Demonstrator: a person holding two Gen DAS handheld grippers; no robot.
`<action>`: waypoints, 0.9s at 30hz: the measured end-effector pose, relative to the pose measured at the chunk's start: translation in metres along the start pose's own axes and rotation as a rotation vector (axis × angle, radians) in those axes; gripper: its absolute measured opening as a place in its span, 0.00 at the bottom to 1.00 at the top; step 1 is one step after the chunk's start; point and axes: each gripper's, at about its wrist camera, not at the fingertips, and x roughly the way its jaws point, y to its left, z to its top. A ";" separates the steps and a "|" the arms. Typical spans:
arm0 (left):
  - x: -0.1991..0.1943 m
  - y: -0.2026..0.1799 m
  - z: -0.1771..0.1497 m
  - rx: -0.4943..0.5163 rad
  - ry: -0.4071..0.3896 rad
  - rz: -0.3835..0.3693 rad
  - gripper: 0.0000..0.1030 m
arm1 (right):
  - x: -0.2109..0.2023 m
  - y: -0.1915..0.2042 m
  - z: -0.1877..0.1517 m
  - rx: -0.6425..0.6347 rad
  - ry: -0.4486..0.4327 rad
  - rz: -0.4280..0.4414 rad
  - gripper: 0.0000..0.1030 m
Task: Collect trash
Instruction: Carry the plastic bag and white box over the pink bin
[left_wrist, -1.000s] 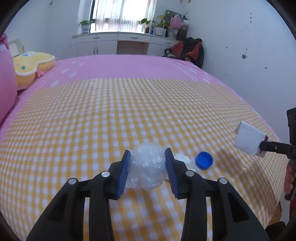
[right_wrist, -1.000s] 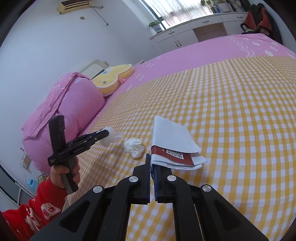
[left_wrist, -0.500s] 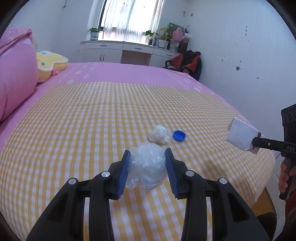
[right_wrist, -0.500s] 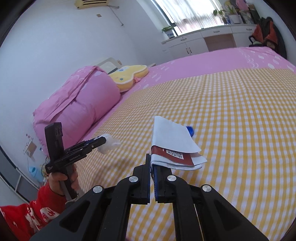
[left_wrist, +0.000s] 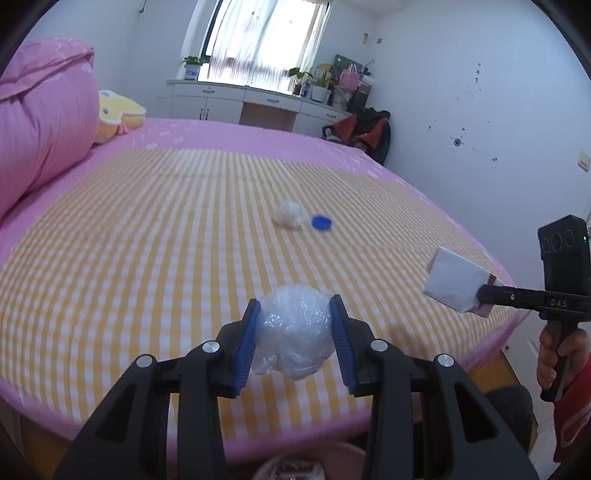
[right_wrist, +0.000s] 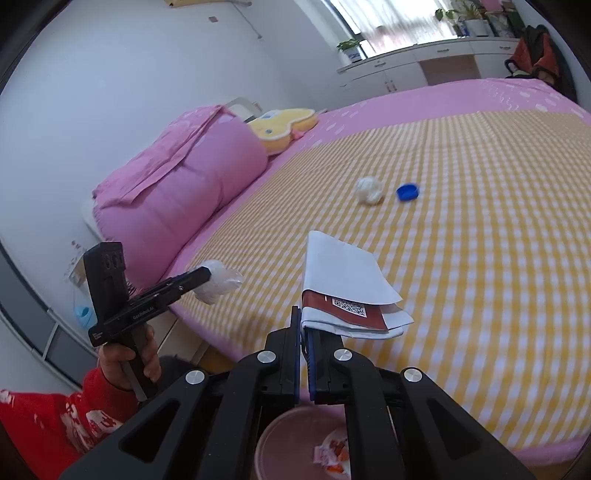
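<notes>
My left gripper (left_wrist: 295, 306) is shut on a crumpled ball of clear plastic (left_wrist: 293, 334), held above the near edge of the bed. My right gripper (right_wrist: 304, 325) is shut on a folded white paper with a red printed panel (right_wrist: 347, 284); the same paper (left_wrist: 456, 282) shows at the right of the left wrist view. On the checked cover lie a white tissue wad (right_wrist: 369, 190) and a blue bottle cap (right_wrist: 408, 192). A pink bin (right_wrist: 295, 443) with scraps inside sits below the right gripper, and its rim (left_wrist: 325, 458) shows under the left one.
A big pink rolled quilt (right_wrist: 184, 192) and a yellow plush pillow (right_wrist: 284, 127) lie at the head of the bed. White cabinets with potted plants (left_wrist: 258, 103) line the far wall under the window. A chair piled with dark and red clothes (left_wrist: 364, 134) stands in the corner.
Both grippers have pulled back from the bed with their loads. The tissue wad and cap now look farther away, and the bed's near edge and the pink bin have come into view below.
</notes>
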 end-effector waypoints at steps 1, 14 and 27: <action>-0.006 -0.004 -0.011 0.001 0.008 -0.002 0.38 | -0.001 0.003 -0.009 -0.003 0.001 0.003 0.07; -0.035 -0.033 -0.105 0.020 0.114 -0.024 0.38 | 0.010 0.012 -0.114 0.057 0.087 0.007 0.08; 0.001 -0.033 -0.171 0.014 0.299 -0.019 0.38 | 0.054 0.008 -0.181 0.139 0.264 0.035 0.08</action>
